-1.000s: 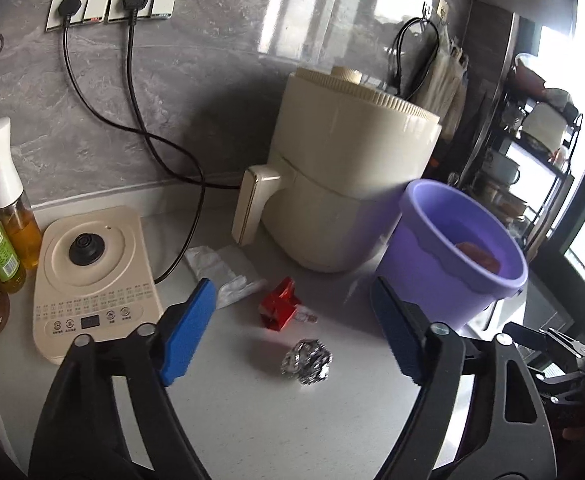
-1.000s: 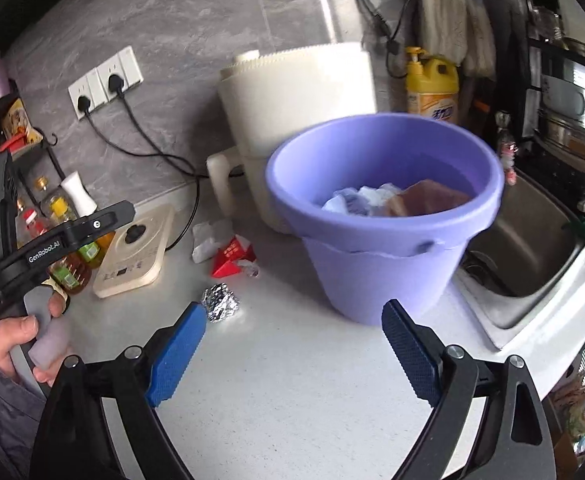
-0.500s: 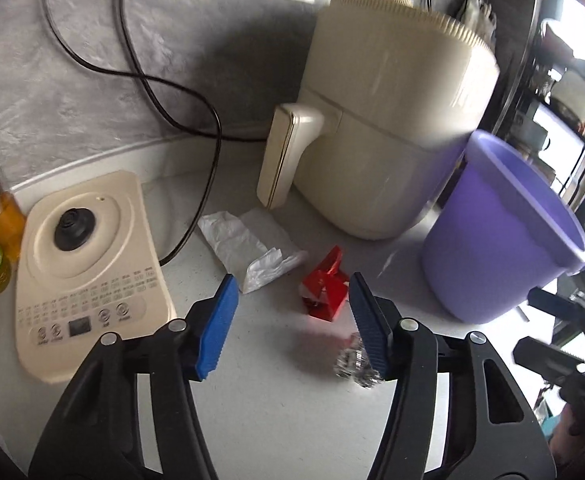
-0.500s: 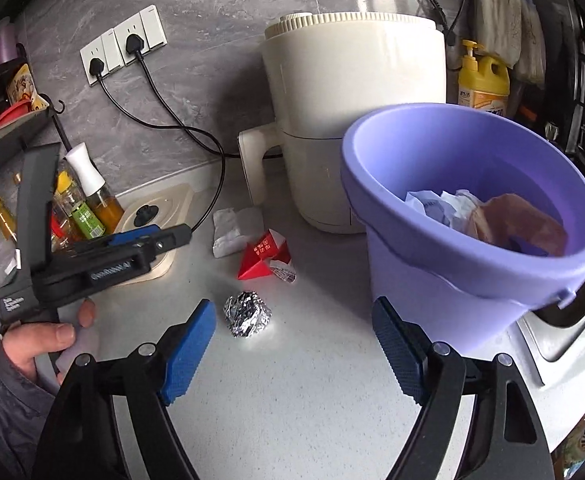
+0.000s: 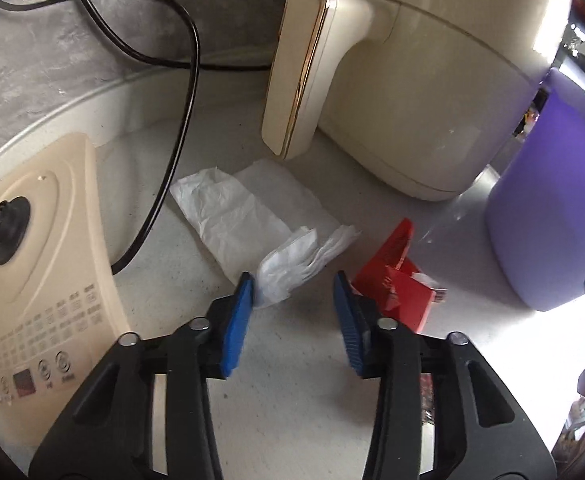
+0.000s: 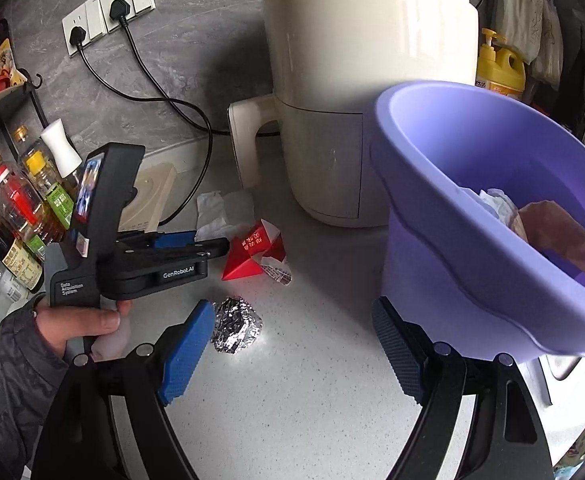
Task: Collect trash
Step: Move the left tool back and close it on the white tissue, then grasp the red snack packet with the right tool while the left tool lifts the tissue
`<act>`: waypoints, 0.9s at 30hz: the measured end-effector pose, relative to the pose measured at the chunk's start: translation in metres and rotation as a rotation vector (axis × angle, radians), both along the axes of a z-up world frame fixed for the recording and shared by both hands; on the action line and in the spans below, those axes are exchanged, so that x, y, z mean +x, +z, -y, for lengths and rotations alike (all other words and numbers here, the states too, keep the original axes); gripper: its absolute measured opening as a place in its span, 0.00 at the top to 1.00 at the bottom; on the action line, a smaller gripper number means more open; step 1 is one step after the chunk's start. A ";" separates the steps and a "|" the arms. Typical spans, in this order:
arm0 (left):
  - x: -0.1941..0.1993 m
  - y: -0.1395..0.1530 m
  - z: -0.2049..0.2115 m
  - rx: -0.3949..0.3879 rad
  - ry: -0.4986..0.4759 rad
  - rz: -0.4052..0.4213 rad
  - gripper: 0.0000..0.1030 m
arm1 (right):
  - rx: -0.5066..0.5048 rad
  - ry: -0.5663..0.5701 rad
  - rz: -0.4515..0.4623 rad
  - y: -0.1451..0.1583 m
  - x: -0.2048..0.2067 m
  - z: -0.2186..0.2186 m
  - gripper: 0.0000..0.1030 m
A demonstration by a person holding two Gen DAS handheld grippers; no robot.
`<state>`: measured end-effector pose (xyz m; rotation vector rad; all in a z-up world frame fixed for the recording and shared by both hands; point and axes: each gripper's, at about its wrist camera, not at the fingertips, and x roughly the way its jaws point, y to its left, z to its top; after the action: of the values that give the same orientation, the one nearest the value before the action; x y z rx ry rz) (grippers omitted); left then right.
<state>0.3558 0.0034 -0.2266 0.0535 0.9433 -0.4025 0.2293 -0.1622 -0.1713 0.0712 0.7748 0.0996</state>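
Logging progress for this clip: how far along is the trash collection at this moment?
Partly done. The purple bucket already holds crumpled paper and a brownish scrap. In hand: nothing yet; the left gripper is open around the white tissue. Left on the counter: tissue, red wrapper, foil ball. The right gripper is open.

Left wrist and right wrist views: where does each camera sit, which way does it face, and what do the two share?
Left wrist: on the left gripper, low over the pale speckled counter, looking toward the wall; open jaws frame the crumpled white tissue; both blue-padded fingers show.
Right wrist: on the right gripper, higher, facing the same corner; its open jaws, the left gripper and the person's left hand show.
Shared: tissue, red folded paper carton, cream air fryer, purple plastic bucket.
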 end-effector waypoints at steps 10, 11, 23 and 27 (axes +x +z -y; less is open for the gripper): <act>-0.021 0.031 -0.025 -0.084 0.037 0.078 0.97 | -0.010 0.051 -0.022 -0.013 0.019 -0.020 0.22; -0.026 0.037 -0.028 -0.093 0.040 0.093 0.97 | -0.007 0.063 -0.023 -0.014 0.021 -0.023 0.22; -0.062 0.095 -0.095 -0.171 0.182 0.201 0.97 | -0.043 0.171 -0.038 -0.017 0.070 -0.053 0.22; -0.080 0.098 -0.102 -0.165 0.230 0.226 0.97 | -0.081 0.167 -0.077 -0.027 0.094 -0.057 0.22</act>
<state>0.2754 0.1053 -0.1283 -0.1561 0.6817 -0.2538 0.3234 -0.1052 -0.1983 -0.0670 0.8601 0.2250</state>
